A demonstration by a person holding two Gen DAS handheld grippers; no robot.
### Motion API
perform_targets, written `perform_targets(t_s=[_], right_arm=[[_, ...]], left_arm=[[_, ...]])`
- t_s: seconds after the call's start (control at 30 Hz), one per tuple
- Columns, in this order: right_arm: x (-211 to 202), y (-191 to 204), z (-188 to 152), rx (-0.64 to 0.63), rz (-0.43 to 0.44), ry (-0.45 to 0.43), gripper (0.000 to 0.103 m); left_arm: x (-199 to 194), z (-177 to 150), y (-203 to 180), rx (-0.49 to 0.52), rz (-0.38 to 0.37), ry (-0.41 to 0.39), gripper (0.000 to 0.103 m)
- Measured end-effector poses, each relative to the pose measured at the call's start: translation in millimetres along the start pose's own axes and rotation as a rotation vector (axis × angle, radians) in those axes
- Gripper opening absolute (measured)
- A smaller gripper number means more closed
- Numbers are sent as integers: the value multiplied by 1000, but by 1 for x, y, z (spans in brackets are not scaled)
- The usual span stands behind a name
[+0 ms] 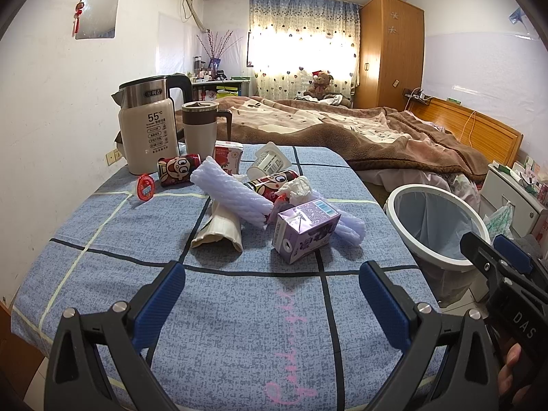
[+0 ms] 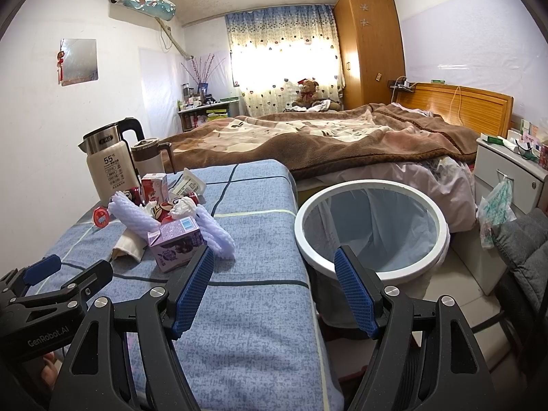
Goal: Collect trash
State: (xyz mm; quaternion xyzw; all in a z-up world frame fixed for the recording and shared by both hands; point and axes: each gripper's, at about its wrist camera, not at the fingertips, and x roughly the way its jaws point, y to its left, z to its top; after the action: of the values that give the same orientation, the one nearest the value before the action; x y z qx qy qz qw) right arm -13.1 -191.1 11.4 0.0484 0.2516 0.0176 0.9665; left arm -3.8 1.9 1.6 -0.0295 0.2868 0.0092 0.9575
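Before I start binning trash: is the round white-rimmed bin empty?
Empty as far as visible: the round white-rimmed bin shows only bare liner.

A lived-in home bedroom: a blanket-covered bed (image 2: 342, 140), wooden wardrobe (image 2: 370, 44), curtained window (image 2: 284, 58) and teddy bear (image 2: 308, 90).

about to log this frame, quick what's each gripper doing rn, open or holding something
left gripper: open, holding nothing, above the blue cloth short of the purple carton.
right gripper: open, holding nothing, near the bin.
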Motion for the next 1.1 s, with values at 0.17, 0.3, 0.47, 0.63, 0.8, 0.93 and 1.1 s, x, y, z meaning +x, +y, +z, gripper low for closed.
perform_targets(t_s=[0.17,0.3,0.47,0.63,0.8,0.93,1.1], right_arm=[[-1,-1,1,1,0,1,73],[-1,-1,1,0,0,0,73],[-1,-1,1,0,0,-1,73],[-1,-1,1,0,0,0,73],[1,0,1,0,-1,8,73],[11,0,1,0,4,21,73],[27,2,3,-4,42,42,73]], left_arm=[[0,0,0,0,1,-1,103],[-1,0,2,-2,1,0,103],[0,0,2,-1,1,0,103],[2,0,4,-2,-1,6,103],[7,-3,8,1,5,32,103],[15,-4,21,-41,-28,70,103],[22,0,39,-34,-27,67,103]])
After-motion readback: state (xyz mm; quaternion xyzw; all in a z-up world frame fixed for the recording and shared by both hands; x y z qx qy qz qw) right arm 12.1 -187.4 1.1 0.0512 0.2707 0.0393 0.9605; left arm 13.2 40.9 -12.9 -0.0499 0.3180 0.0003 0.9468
